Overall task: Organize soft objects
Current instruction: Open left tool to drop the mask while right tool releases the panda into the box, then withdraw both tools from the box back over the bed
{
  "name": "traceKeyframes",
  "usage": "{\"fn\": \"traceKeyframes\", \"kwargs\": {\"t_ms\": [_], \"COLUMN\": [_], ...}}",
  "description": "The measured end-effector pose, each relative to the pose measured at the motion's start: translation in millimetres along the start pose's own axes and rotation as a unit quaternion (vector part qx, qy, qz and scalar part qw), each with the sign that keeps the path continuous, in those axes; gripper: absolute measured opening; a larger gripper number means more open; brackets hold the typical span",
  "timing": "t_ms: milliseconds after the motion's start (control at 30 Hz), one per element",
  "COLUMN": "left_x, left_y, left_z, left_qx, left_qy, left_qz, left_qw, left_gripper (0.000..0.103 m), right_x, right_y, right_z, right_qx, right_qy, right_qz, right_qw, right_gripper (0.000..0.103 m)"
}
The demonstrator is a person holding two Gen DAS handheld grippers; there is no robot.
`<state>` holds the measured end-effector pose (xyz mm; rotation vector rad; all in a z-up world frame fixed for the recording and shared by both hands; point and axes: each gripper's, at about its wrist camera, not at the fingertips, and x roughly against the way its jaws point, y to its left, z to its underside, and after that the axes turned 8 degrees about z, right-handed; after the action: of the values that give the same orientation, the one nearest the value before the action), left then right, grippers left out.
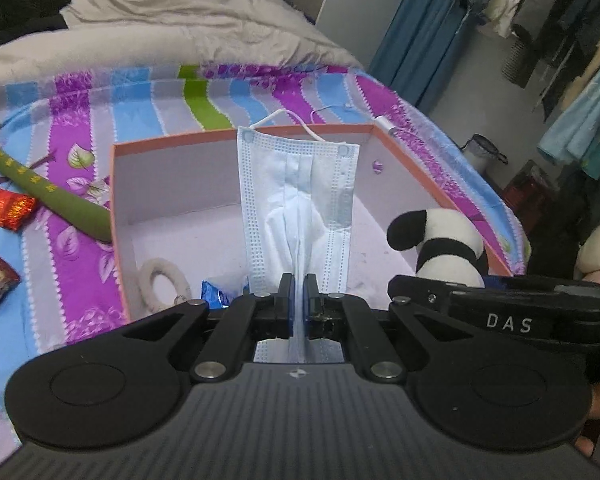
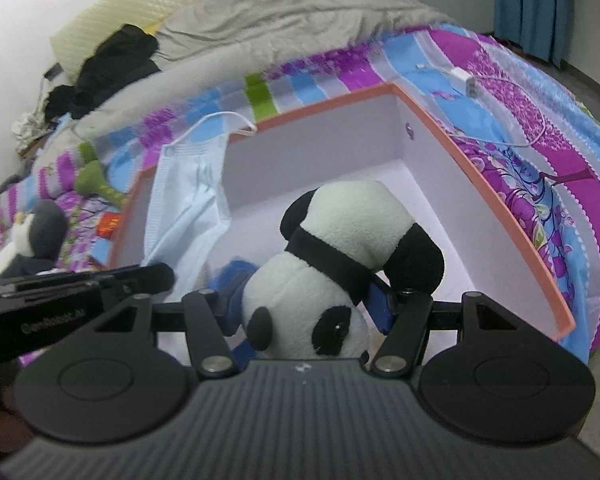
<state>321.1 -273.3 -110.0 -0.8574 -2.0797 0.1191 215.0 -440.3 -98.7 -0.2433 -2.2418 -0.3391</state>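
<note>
My left gripper [image 1: 299, 294] is shut on a light blue face mask [image 1: 298, 188], which hangs over the open orange-rimmed box [image 1: 172, 139]. The mask also shows in the right wrist view [image 2: 184, 200], at the box's left. My right gripper [image 2: 306, 304] is shut on a black-and-white panda plush [image 2: 336, 256], held head down over the box [image 2: 500, 208]. The panda appears in the left wrist view [image 1: 444, 240] at the box's right side. A white fabric ring [image 1: 162, 284] and a blue wrapper [image 1: 216, 294] lie on the box floor.
The box sits on a striped purple, blue and green bedspread [image 1: 60, 128]. A green plush [image 1: 40, 188] and red wrappers [image 1: 10, 210] lie left of the box. A grey-and-white plush [image 2: 28, 240] lies far left. A white charger and cable [image 2: 466, 80] lie right. A grey duvet [image 1: 160, 28] is behind.
</note>
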Motion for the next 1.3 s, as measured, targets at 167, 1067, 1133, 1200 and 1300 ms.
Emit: {"fn": "traceKeyframes", "kwargs": {"t_ms": [167, 1067, 1133, 1200, 1300], "left_x": [-38, 63, 78, 95, 121], "left_y": [13, -36, -38, -41, -43], "left_z": [-7, 18, 25, 32, 45], "left_qx": [0.004, -0.025, -0.026, -0.028, -0.028], "left_qy": [0.025, -0.035, -0.043, -0.052, -0.066], "left_qz": [-0.001, -0.009, -0.008, -0.009, -0.009], "left_qw": [0.9997, 0.999, 0.9987, 0.9982, 0.9974], "left_gripper": [0.005, 0.048, 0.048, 0.048, 0.048], "right_x": [-30, 51, 64, 77, 95], "right_y": [-11, -5, 1, 8, 20], "right_z": [-2, 21, 26, 31, 41], "right_qx": [-0.016, -0.019, -0.013, -0.008, 0.0], "right_qy": [0.027, -0.011, -0.021, -0.03, -0.042], "right_qz": [0.006, 0.004, 0.003, -0.003, -0.013], "right_qw": [0.999, 1.0, 1.0, 1.0, 0.999], "right_gripper": [0.064, 0.079, 0.079, 0.079, 0.079]}}
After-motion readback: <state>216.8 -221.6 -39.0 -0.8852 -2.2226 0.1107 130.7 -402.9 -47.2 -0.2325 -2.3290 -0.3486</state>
